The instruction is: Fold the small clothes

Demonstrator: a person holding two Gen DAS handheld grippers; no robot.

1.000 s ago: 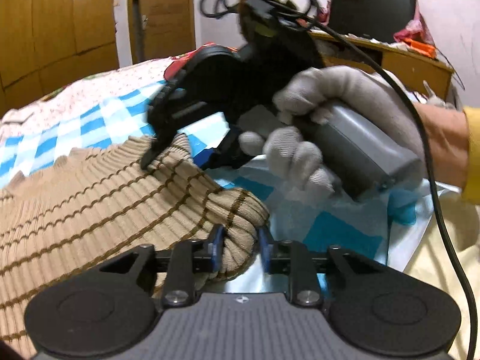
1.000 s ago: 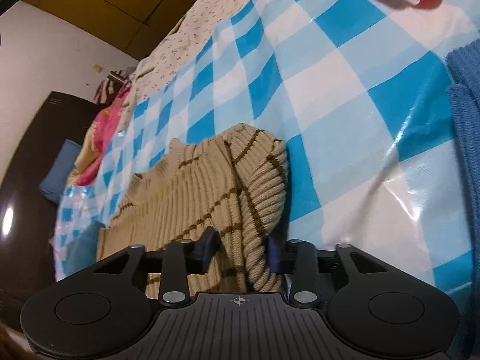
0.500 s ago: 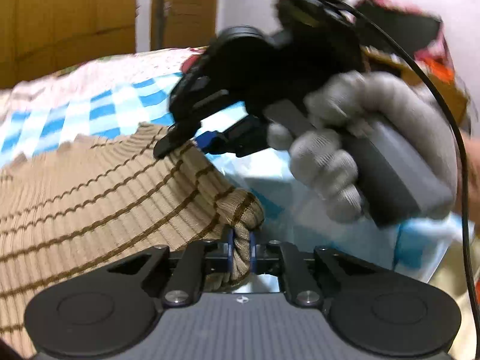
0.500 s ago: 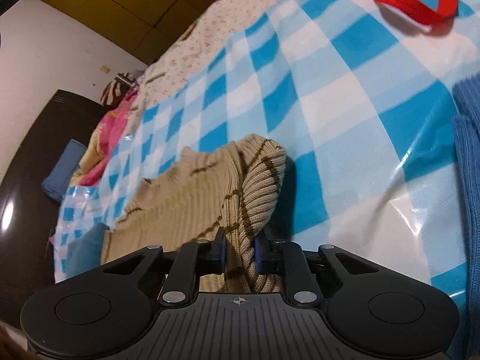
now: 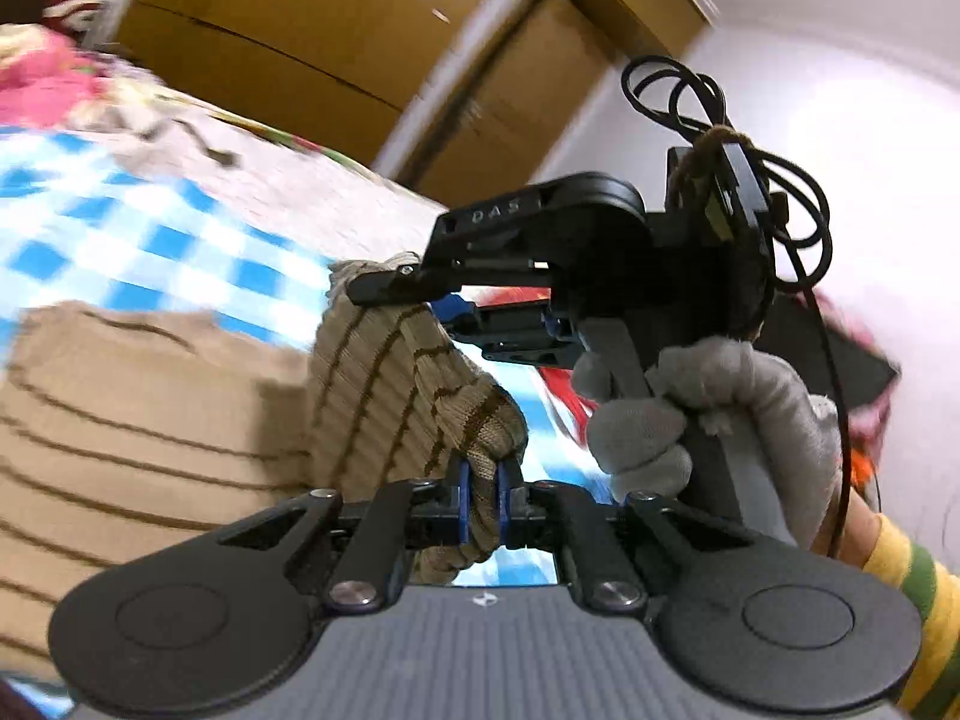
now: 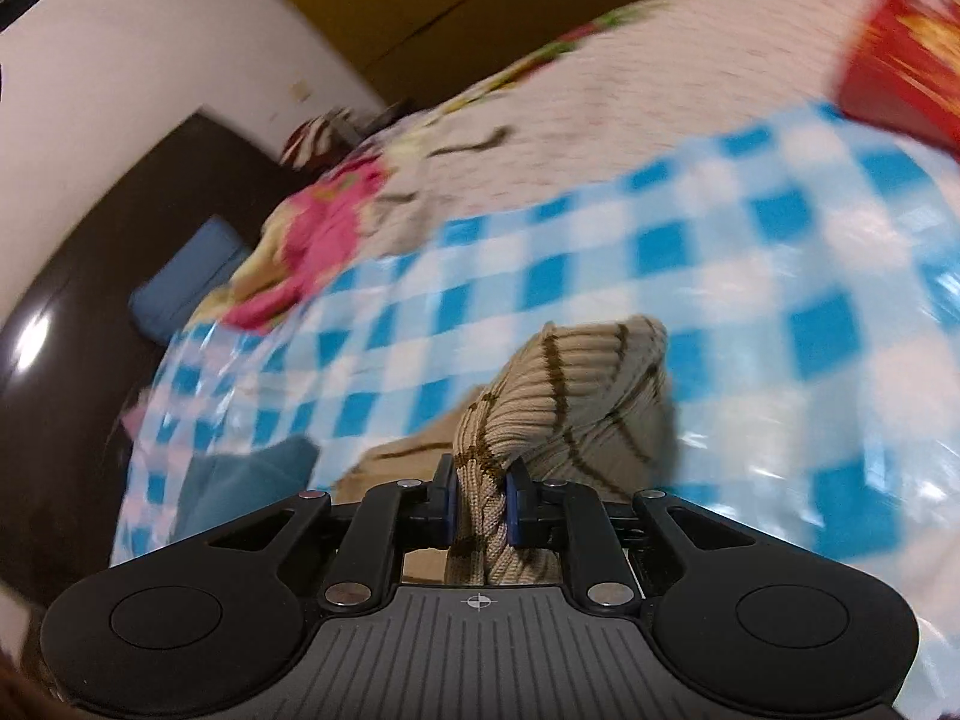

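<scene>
A beige ribbed sweater with brown stripes lies on a blue-and-white checked cloth. My left gripper is shut on a bunched edge of the sweater and holds it lifted off the cloth. My right gripper is shut on another part of the same edge of the sweater. The right gripper also shows in the left wrist view, held by a gloved hand, just beyond the left one. The lifted edge stretches between the two grippers.
A dark blue garment lies on the checked cloth to the left of the sweater. A pink floral blanket and a red bag lie further back. A dark headboard and wooden wardrobe doors stand beyond.
Both grippers closed on the sweater's edge, then lifted it off the cloth and swung it over toward the rest of the sweater. The views tilted and blurred with the motion.
</scene>
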